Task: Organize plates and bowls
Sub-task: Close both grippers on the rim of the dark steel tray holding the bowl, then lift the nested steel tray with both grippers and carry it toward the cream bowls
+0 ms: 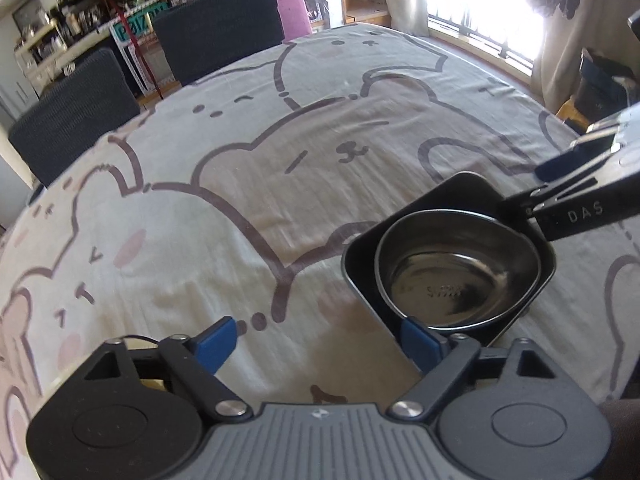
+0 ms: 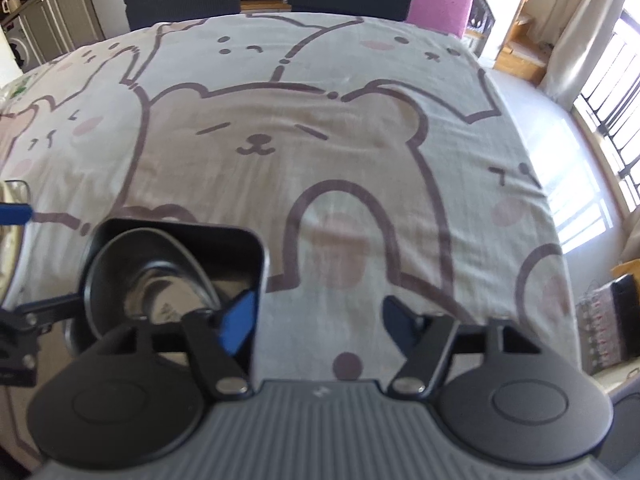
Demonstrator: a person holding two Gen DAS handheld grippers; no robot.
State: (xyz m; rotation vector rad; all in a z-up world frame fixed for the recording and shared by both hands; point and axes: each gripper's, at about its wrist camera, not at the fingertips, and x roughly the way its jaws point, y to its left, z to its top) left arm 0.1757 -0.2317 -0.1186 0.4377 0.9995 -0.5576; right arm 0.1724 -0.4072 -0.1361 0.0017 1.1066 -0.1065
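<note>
A round steel bowl [image 1: 452, 268] sits nested inside a black square dish [image 1: 360, 256] on the bear-print tablecloth. In the left wrist view my left gripper [image 1: 320, 340] is open, its right blue finger pad [image 1: 420, 340] close to the dish's near edge. My right gripper [image 1: 560, 184] comes in from the right above the dish's far corner. In the right wrist view the steel bowl [image 2: 160, 280] and black dish [image 2: 240, 248] lie at lower left. My right gripper [image 2: 316, 320] is open, its left blue finger pad [image 2: 240, 320] over the dish's right side.
The tablecloth [image 1: 240, 160] covers the whole table. Dark chairs [image 1: 216, 28] and a pink chair [image 1: 292, 0] stand at the far edge. A window [image 2: 608, 120] is to the right. A shelf with clutter [image 1: 60, 20] stands at far left.
</note>
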